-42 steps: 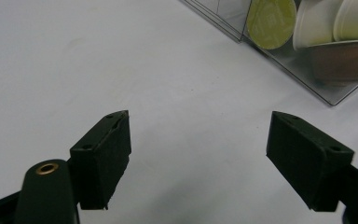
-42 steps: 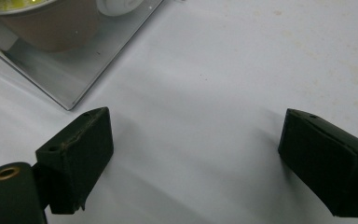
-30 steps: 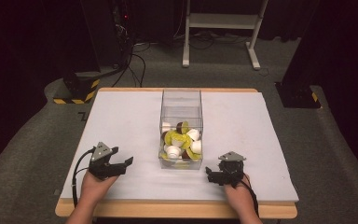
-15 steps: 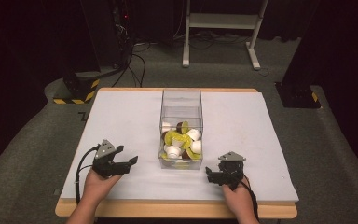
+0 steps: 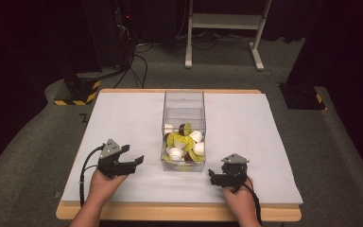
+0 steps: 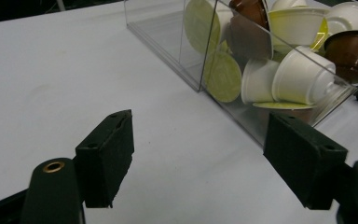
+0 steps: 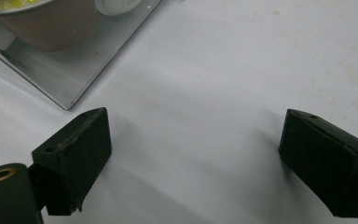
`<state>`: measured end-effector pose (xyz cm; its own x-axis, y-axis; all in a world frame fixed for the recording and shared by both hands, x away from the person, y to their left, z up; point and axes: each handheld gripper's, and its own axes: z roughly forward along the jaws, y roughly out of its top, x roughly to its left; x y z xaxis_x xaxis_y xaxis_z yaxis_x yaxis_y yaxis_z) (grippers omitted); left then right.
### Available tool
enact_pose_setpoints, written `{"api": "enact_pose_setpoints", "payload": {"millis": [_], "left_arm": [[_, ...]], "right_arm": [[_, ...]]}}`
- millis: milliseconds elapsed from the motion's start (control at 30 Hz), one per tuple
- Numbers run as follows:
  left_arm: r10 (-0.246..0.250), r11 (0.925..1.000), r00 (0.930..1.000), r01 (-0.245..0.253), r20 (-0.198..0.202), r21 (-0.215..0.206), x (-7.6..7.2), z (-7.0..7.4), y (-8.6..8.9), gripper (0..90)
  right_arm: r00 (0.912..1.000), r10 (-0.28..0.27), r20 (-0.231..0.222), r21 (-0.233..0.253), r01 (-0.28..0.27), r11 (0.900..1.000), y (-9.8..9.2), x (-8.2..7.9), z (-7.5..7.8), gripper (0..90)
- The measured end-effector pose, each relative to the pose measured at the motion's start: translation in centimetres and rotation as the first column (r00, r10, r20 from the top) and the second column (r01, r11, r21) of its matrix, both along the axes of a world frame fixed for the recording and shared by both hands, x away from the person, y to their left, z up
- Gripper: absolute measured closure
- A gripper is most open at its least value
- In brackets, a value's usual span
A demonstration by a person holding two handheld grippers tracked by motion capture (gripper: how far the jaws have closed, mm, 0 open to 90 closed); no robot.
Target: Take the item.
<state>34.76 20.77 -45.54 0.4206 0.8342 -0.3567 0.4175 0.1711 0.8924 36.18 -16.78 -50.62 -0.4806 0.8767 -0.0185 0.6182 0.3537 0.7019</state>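
Note:
A clear plastic box (image 5: 183,100) stands mid-table, its near half piled with white, yellow-green and brown capsules (image 5: 184,142). My left gripper (image 5: 134,161) is held just left of the box's near corner, open, nothing between its jaws. In the left gripper view the box wall (image 6: 168,42) and the capsules (image 6: 298,77) lie ahead and to the right of the left gripper (image 6: 214,168). My right gripper (image 5: 212,176) rests low on the table just right of the box's near end, open and empty. The right gripper view shows the box corner (image 7: 70,70) at upper left, beyond the right gripper (image 7: 196,158).
The white table top (image 5: 123,118) stretches bare on both sides of the box. A wooden front edge (image 5: 170,213) runs under the person's hands. Beyond the table are a white stand (image 5: 222,23) and a black-and-yellow base (image 5: 78,92) on grey carpet.
My left gripper has shifted right, closer to the box's near left corner. The right gripper has stayed in place.

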Motion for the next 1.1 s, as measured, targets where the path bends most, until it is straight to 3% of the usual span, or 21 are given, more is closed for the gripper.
{"api": "enact_pose_setpoints", "payload": {"millis": [233,500,567,900,933,1100], "left_arm": [[-0.023,0.9996,0.9995,0.023,0.020,0.018,-0.1,0.8,-0.7,25.6],[-0.040,0.9990,0.9984,0.041,0.039,-0.016,0.5,1.5,-1.6,25.8],[-0.055,0.9985,0.9974,0.055,0.046,-0.003,0.6,1.7,-1.7,25.8],[-0.070,0.9971,0.9960,0.071,0.056,-0.027,0.7,3.0,-2.8,25.9],[-0.081,0.9966,0.9952,0.082,0.054,-0.005,0.7,3.0,-2.8,25.9],[-0.090,0.9952,0.9945,0.092,0.053,-0.032,0.7,3.3,-3.6,26.1]], "right_arm": [[1.0000,-0.001,0.003,-0.002,0.001,1.000,0.0,0.0,0.0,8.9],[1.0000,-0.006,0.002,0.001,0.006,1.000,0.1,-0.1,0.0,8.9],[1.0000,-0.002,0.002,-0.001,0.002,1.000,0.0,0.0,0.0,8.9],[1.0000,-0.002,0.001,0.000,0.002,1.000,0.0,0.0,0.0,8.8],[1.0000,-0.001,0.001,0.000,0.001,1.000,0.0,0.0,0.0,8.8],[1.0000,0.000,0.000,0.000,0.000,1.000,0.0,0.0,0.0,8.8]]}}
